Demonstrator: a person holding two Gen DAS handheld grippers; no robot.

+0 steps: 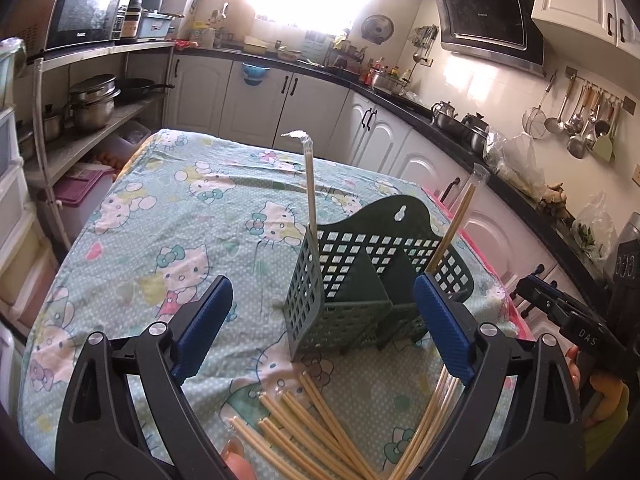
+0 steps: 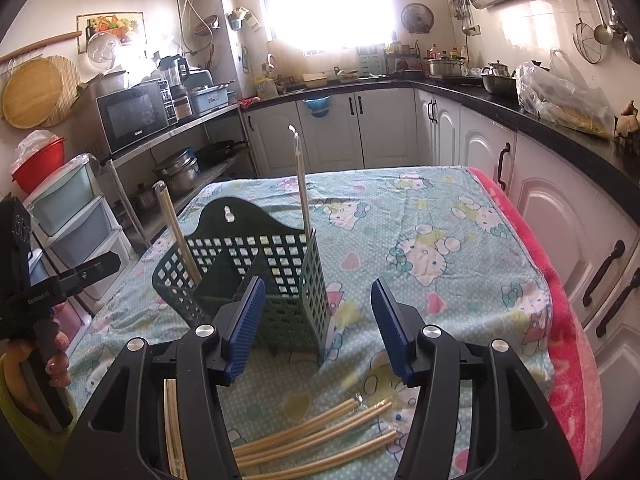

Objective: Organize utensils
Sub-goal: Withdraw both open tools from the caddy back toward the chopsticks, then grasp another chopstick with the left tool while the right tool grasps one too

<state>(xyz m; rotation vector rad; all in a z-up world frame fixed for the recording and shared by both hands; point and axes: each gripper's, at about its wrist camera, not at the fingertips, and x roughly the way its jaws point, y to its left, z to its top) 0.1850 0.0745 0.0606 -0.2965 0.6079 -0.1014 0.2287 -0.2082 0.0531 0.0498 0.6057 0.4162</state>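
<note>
A dark green perforated utensil holder (image 1: pixel 352 280) stands on the Hello Kitty tablecloth (image 1: pixel 180 216); it also shows in the right wrist view (image 2: pixel 256 276). One wrapped pair of chopsticks (image 1: pixel 310 196) stands in its left compartment, another (image 1: pixel 456 224) leans in its right one. Several loose bamboo chopsticks (image 1: pixel 316 428) lie on the cloth in front of the holder (image 2: pixel 320 432). My left gripper (image 1: pixel 320 328) is open and empty above the loose chopsticks. My right gripper (image 2: pixel 318 328) is open and empty, just in front of the holder.
White cabinets with a black counter (image 1: pixel 400 100) run along the back and right. A shelf rack with a microwave (image 1: pixel 80 8) and pots (image 1: pixel 92 100) stands at the left. Plastic drawers (image 2: pixel 76 216) stand beside the table. A pink blanket edge (image 2: pixel 560 320) borders the table.
</note>
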